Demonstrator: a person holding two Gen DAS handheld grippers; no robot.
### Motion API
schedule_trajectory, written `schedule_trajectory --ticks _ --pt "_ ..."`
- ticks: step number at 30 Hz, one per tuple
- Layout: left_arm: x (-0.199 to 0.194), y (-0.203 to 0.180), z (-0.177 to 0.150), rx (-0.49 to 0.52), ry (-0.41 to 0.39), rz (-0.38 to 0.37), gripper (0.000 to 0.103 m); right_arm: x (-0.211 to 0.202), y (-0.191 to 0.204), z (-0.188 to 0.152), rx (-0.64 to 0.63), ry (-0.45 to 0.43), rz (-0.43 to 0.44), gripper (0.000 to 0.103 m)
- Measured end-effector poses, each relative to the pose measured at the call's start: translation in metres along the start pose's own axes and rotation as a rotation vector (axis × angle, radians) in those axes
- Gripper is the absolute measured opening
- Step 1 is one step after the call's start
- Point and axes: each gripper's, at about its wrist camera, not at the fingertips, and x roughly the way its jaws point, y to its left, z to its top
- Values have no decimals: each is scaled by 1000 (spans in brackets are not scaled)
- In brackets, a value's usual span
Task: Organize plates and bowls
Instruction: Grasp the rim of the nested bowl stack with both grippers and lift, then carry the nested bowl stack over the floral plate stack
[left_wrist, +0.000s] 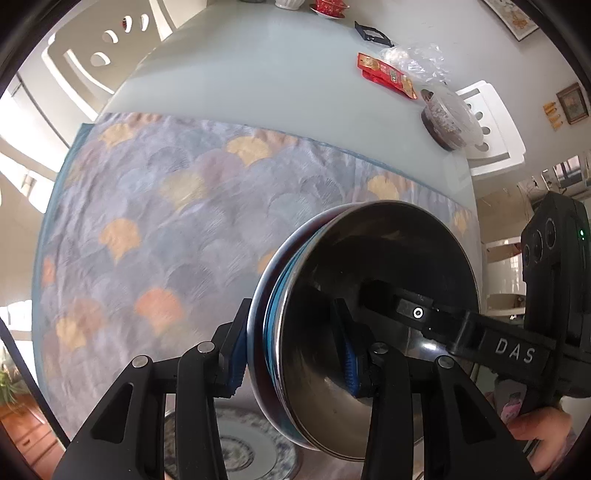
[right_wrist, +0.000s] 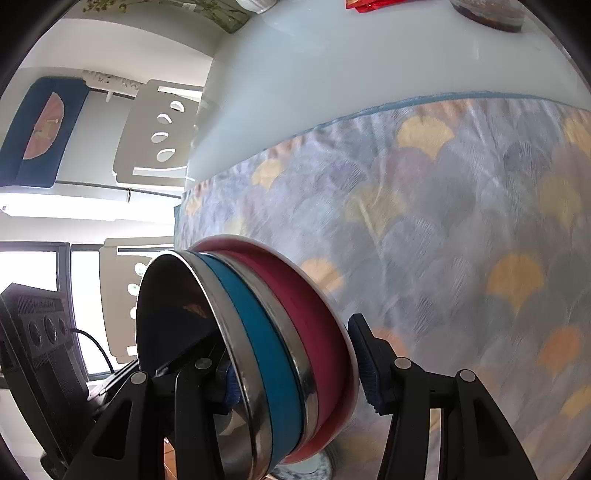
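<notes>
I note both grippers clamped on the nested bowl stack (left_wrist: 369, 317), left gripper (left_wrist: 295, 365) and right gripper (right_wrist: 295, 373), above the patterned cloth (left_wrist: 166, 221).

You have a nested stack of bowls (right_wrist: 258, 350) tipped on edge above the patterned cloth: a steel-lined bowl with a blue outer wall (right_wrist: 266, 354) sits inside a second one with a dark red wall (right_wrist: 321, 332). Its dark, shiny inside (left_wrist: 388, 266) faces sideways. Below it you can glimpse a white plate (left_wrist: 236, 446) with a blue floral rim (mostly hidden).
</notes>
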Motion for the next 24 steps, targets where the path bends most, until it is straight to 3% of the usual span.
schedule_trajectory --ticks 7,12,24 --pt "-21 28 -28 3 27 -18 38 3 24 -42 47 -6 10 51" --pt "-31 39 -50 33 45 -20 39 6 41 -73 55 -29 -39 51" --pt "-28 69 -104 7 132 -81 39 16 41 -132 124 -17 -46 51"
